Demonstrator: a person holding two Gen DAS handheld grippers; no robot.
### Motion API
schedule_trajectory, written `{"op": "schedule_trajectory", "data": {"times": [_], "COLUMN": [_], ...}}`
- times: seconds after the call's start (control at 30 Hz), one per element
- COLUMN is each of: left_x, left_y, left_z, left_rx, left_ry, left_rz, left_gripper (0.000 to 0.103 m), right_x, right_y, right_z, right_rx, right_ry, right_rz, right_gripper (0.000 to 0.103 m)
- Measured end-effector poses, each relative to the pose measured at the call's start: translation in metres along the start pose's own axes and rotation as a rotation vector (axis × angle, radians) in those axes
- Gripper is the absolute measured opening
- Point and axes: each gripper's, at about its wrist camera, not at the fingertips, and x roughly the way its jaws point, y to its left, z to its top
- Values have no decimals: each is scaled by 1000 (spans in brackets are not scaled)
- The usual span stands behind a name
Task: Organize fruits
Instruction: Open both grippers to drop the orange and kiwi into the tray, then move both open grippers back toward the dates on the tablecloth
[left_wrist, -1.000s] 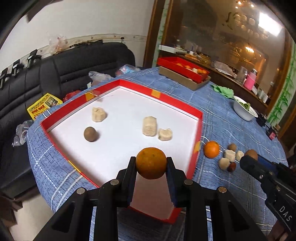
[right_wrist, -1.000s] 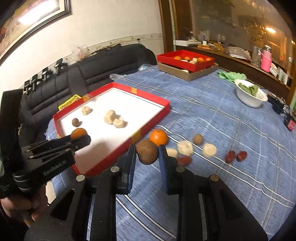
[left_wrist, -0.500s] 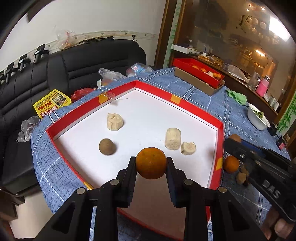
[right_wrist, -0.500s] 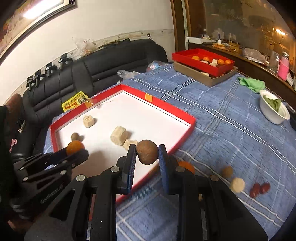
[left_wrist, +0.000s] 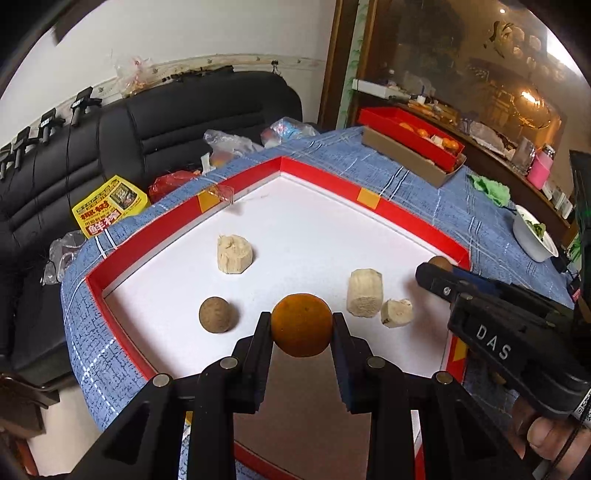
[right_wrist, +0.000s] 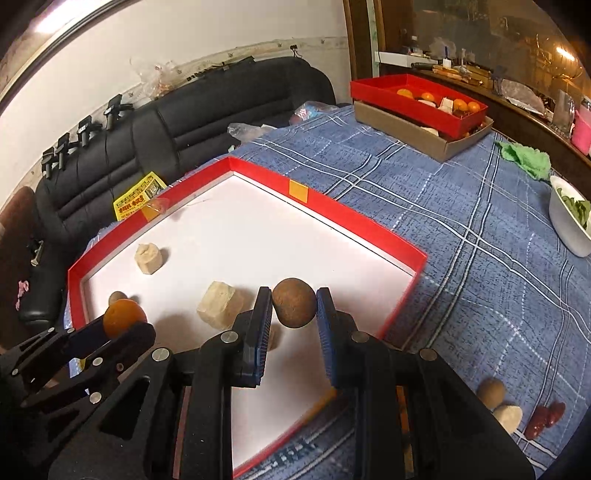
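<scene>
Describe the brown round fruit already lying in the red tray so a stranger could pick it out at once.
Find the large red tray with the white floor on the blue checked tablecloth. Near its left wall lies one small brown ball, resting alone on the white floor. The pale banana chunks around it are cream and blocky; this is the only dark, round piece not held by a gripper.

The left gripper (left_wrist: 301, 325) clamps an orange (left_wrist: 301, 325) above the white floor of the red tray (left_wrist: 406, 218). On that floor lie a brown fruit (left_wrist: 217, 314) and three pale chunks (left_wrist: 234, 254) (two touching). From the right, the right gripper (left_wrist: 439, 266) reaches over the tray rim, pinching a brown ball (left_wrist: 439, 263).
</scene>
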Motion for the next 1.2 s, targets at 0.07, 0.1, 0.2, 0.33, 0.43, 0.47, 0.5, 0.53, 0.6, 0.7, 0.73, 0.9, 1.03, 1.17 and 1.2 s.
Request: {"op": "schedule_trajectory", "data": {"times": [0.07, 0.1, 0.2, 0.33, 0.43, 0.47, 0.5, 0.53, 0.6, 0.7, 0.73, 0.9, 1.03, 1.17, 1.2], "left_x": [6, 8, 15, 15, 6, 1, -4, -10, -24, -40, -44, -60, -57, -50, -49], "left_y": [0, 1, 5, 8, 12, 14, 15, 16, 16, 4, -1, -50, -90, -114, -118], "left_z": [2, 2, 4, 2, 1, 1, 0, -1, -3, -9, -10, -29, -47, -63, -66], "left_rx": [-2, -9, -31, -43, -67, -75, -87, -100, -118, -96, -81, 53, 164, 223, 231], "left_ry": [17, 27, 58, 87, 76, 64, 46, 31, -3, -38, -47, -67, -34, 7, 13], "left_rz": [0, 9, 33, 42, 28, 25, 26, 28, 11, -17, -29, -114, -162, -181, -178], "left_gripper": [30, 30, 31, 57, 60, 61, 61, 61, 63, 63, 63, 63, 63, 63, 63], "right_x": [4, 6, 15, 19, 11, 6, -2, -11, -30, -65, -77, -126, -140, -134, -131], "right_y": [-2, -2, -4, -4, -3, -4, -5, -8, -17, -36, -46, -112, -167, -197, -199], "right_z": [3, 4, 7, 5, 2, 0, -3, -6, -14, -33, -42, -87, -114, -123, -122], "right_rx": [7, 12, 23, 21, 14, 13, 12, 15, 35, 66, 80, 196, 307, 343, 342], "right_ry": [6, 12, 43, 70, 61, 52, 39, 22, -11, -67, -87, -118, -89, -50, -38], "right_rz": [-7, -10, -9, -18, -32, -33, -31, -32, -32, -48, -54, -161, -256, -297, -292], "right_gripper": [24, 24, 24, 52, 67, 67, 67, 67, 67, 67, 67, 67, 67, 63, 62]}}
